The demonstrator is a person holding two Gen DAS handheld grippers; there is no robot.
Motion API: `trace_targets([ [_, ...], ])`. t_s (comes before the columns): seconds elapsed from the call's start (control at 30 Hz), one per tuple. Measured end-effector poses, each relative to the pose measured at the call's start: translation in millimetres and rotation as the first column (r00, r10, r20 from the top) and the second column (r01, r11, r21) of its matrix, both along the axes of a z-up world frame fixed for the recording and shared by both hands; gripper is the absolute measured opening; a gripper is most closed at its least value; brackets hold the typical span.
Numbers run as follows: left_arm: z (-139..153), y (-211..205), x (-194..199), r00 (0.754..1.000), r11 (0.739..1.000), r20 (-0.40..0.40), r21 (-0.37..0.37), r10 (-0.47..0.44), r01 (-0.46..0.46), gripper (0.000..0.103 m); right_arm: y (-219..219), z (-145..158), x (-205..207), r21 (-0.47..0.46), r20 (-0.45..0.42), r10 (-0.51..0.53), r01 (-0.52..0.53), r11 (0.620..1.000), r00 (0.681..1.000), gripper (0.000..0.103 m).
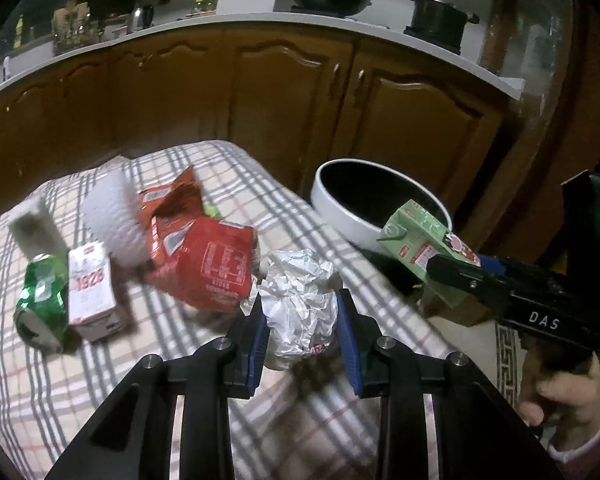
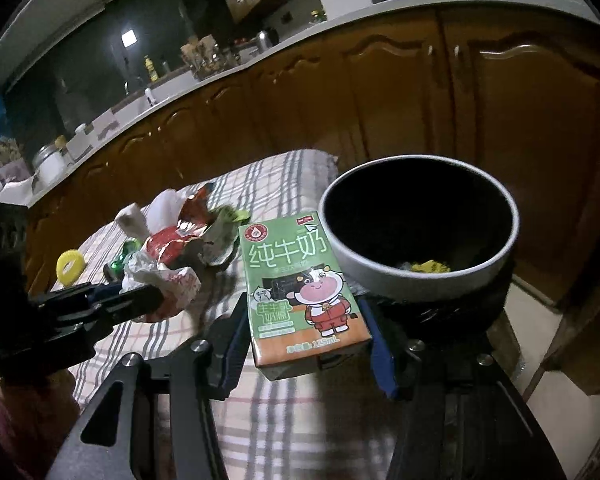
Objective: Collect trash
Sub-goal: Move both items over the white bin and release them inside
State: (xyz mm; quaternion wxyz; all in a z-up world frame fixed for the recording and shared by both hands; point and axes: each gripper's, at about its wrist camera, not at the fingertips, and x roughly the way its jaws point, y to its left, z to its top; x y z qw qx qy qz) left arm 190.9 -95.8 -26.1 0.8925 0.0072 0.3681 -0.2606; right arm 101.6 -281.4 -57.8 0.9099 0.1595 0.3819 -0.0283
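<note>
My left gripper (image 1: 303, 322) is shut on a crumpled white paper ball (image 1: 300, 300), held just above the checked tablecloth (image 1: 140, 360). My right gripper (image 2: 308, 328) is shut on a green milk carton (image 2: 300, 280) and holds it in front of the white-rimmed bin (image 2: 420, 280), whose dark inside holds some yellow scraps. In the left wrist view the carton (image 1: 420, 240) and the right gripper (image 1: 456, 270) sit at the bin's (image 1: 340, 208) near rim. On the cloth lie a red snack bag (image 1: 196, 256), a small white carton (image 1: 92, 296) and a crushed green can (image 1: 40, 296).
A white paper roll (image 1: 112, 216) and a pale upright object (image 1: 34, 230) stand behind the trash. A yellow ring (image 2: 70, 266) lies at the cloth's left. Brown kitchen cabinets (image 1: 280, 92) with a white counter run behind the table. Tiled floor shows on the right (image 2: 540, 320).
</note>
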Motion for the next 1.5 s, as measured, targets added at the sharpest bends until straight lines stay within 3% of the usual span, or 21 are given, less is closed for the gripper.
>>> trace_targets([
  [0.13, 4, -13, 7, 0.999, 0.999, -0.018, -0.027, -0.028, 0.027, 0.031, -16, 3, 0, -0.003, 0.008, -0.033, 0.033, 0.999, 0.999, 0.053],
  [0.63, 4, -62, 40, 0.997, 0.997, 0.008, -0.021, -0.076, 0.076, 0.031, -65, 10, 0, -0.028, 0.029, -0.125, 0.125, 0.992, 0.992, 0.053],
  [1.5, -14, -148, 128, 0.997, 0.997, -0.042, 0.036, -0.068, 0.070, 0.036, -128, -11, 46, -0.058, -0.048, -0.148, 0.145, 0.988, 0.988, 0.053],
])
